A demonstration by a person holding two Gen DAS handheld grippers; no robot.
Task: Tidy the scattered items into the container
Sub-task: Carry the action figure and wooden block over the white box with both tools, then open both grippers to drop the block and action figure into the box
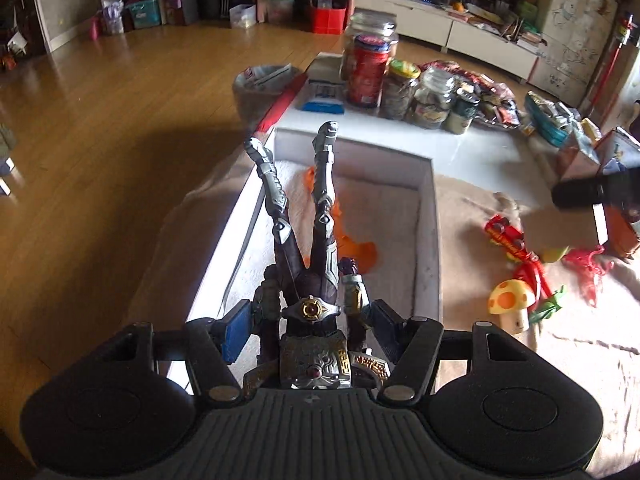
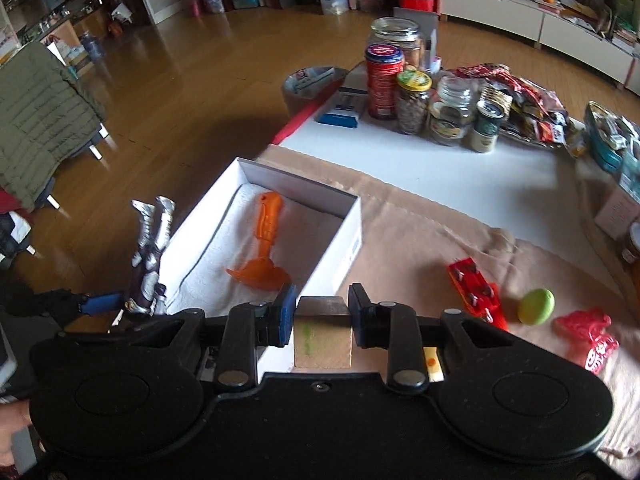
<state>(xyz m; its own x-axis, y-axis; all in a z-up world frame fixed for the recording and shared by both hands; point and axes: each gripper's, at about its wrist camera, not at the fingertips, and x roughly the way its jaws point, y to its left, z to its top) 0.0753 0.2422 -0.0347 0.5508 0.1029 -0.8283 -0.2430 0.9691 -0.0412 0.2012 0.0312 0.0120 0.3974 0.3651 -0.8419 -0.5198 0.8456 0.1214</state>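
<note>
- The left claw (image 1: 308, 330) grips an armoured toy figure (image 1: 310, 280) by its torso, blue pads pressed on either side; the figure hangs head toward the claw with both silver legs sticking out forward.
- In the left wrist view the figure is held over the near end of the white box (image 1: 428, 216), which sits at the left edge of the surface.
- The right claw (image 2: 322, 316) is narrowed onto a wooden block (image 2: 323, 340), the pads tight against its two sides; the block has a faint green smear on its face.
- In the right wrist view the block hangs just above the box's near right corner (image 2: 352, 240).
- An orange toy (image 2: 266, 240) lies inside the box on its pale lining, roughly in the middle.
- On the beige cloth (image 2: 420, 232) right of the box lie a red toy car (image 2: 474, 286) on its back with wheels up, a green ball (image 2: 536, 306) just beside it, and a red plastic piece (image 2: 588, 336) nearer the right edge.
- A yellow mushroom toy (image 1: 510, 300) with orange spots stands near the cloth's front, close to a red-and-green toy (image 1: 538, 280).
- Jars and tins (image 2: 412, 92) crowd the far end of the surface, well apart from the box.
</note>
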